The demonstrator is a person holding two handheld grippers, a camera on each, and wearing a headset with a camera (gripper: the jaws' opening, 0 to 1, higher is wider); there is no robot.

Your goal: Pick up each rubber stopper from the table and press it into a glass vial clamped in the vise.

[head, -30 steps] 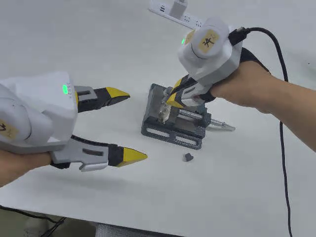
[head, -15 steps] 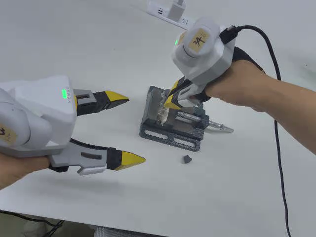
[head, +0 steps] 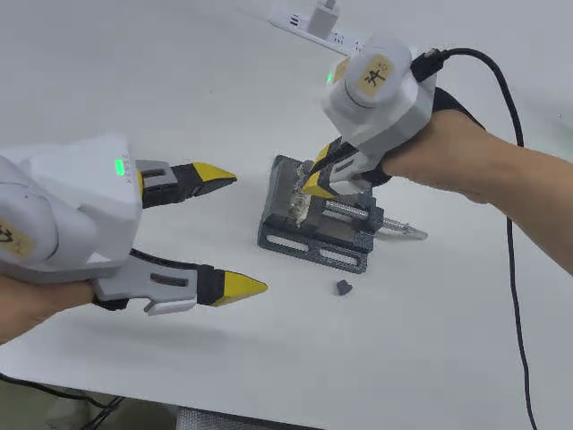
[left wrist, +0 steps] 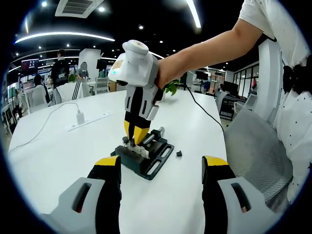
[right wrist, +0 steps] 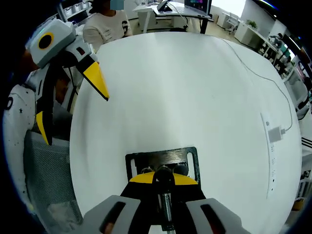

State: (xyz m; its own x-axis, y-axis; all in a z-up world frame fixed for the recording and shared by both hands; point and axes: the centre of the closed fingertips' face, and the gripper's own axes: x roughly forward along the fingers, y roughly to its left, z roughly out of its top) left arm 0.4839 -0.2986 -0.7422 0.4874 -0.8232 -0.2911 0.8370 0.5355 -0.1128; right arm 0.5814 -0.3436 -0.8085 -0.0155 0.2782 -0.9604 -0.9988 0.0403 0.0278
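A grey vise (head: 309, 235) stands mid-table with a glass vial (head: 298, 208) clamped in its jaws. My right gripper (head: 313, 184) points down onto the vial top, its yellow tips together on a small dark rubber stopper. In the right gripper view the tips (right wrist: 163, 178) meet just over the vise (right wrist: 161, 157). A loose dark stopper (head: 342, 287) lies on the table beside the vise's near corner. My left gripper (head: 235, 230) hovers open and holds nothing, a hand's width left of the vise. The left gripper view shows the vise (left wrist: 152, 158), the loose stopper (left wrist: 179, 153) and the right gripper (left wrist: 135, 132).
A white power strip (head: 315, 25) with a plug lies at the table's far edge. A black cable (head: 510, 233) runs from the right gripper along the table's right side. The near table edge is below the left gripper. People and desks stand in the background.
The right gripper stays on the vial top with only a slight wobble. The left gripper and the loose stopper have not moved.
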